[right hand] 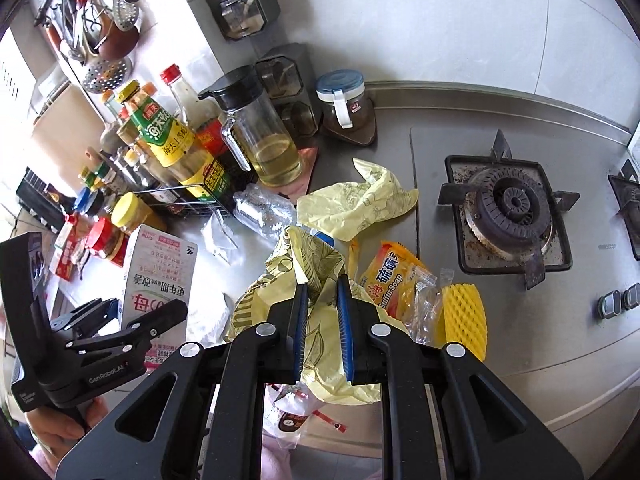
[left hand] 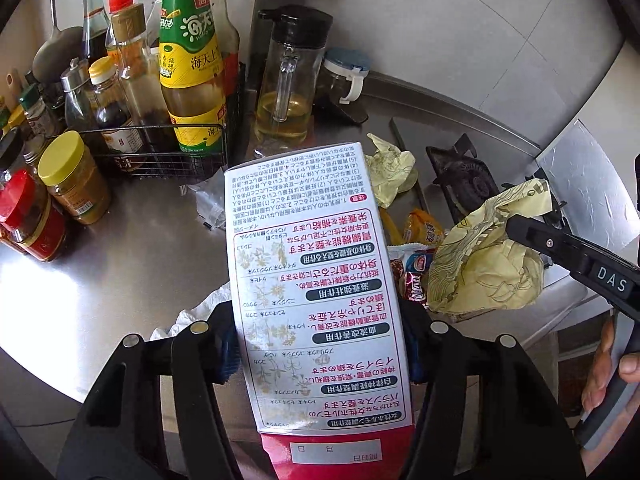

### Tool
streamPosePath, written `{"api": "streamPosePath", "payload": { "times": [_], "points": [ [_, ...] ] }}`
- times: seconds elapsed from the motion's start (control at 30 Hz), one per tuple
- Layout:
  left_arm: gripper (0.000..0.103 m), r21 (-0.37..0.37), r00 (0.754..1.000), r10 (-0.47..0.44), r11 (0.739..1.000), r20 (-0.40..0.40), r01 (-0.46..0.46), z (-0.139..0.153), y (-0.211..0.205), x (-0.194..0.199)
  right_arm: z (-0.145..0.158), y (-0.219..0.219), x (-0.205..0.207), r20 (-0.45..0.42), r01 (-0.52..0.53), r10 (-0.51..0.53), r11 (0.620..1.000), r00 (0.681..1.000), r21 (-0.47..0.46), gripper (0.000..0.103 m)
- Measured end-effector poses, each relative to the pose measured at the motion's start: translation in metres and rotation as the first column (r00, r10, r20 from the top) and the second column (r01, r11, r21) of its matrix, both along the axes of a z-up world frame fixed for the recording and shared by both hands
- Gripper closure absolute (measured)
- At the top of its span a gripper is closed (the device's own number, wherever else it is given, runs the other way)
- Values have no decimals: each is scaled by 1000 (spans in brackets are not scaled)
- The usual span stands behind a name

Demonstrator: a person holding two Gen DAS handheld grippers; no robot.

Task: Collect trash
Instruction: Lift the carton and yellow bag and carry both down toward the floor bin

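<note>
With the left gripper clamping the box and the right gripper pinching the yellow bag above the counter, we're mid-collection (wrappers remain); next, probably box into bag.

Both wrist views look down, close, sharing the steel counter.

Bright daylight, glare on steel counter; fisheye bending, perhaps slightly soft edges
</note>
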State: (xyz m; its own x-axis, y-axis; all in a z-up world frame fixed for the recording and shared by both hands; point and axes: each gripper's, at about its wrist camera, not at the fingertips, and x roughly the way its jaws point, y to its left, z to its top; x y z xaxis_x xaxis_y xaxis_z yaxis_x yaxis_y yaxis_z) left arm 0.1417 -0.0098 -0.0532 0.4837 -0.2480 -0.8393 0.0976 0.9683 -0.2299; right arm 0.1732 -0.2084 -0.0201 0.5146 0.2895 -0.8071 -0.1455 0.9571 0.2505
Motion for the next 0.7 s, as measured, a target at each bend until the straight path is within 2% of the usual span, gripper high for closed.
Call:
{"api": "streamPosePath", "payload": {
  "times": [0.17,0.7],
  "points": [
    [46,-8,999,-37,999,33,37,12,-9,-10,8,-6,-11,18,21,-21,1000,1000,-2,87],
    [46,-12,993,-86,996,77,87,16,-16,-19,11,-14,-40,35,75,-74,997,997,-21,87]
  ]
}}
